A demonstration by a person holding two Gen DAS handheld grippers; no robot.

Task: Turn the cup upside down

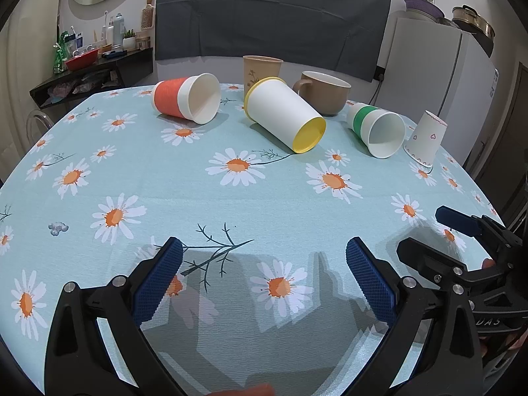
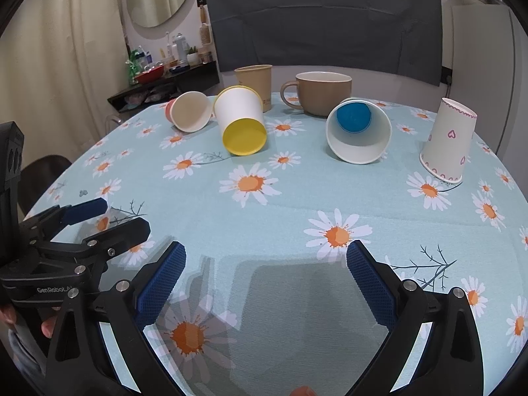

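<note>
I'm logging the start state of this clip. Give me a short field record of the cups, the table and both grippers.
surface: daisy tablecloth
on side: orange cup; yellow-rimmed cup; green-banded cup, blue inside at its base
upside down: heart cup
upright: tan paper cup; brown mug
left gripper: open, empty, above the cloth
right gripper: open, empty, above the cloth
contact with cups: none
</note>
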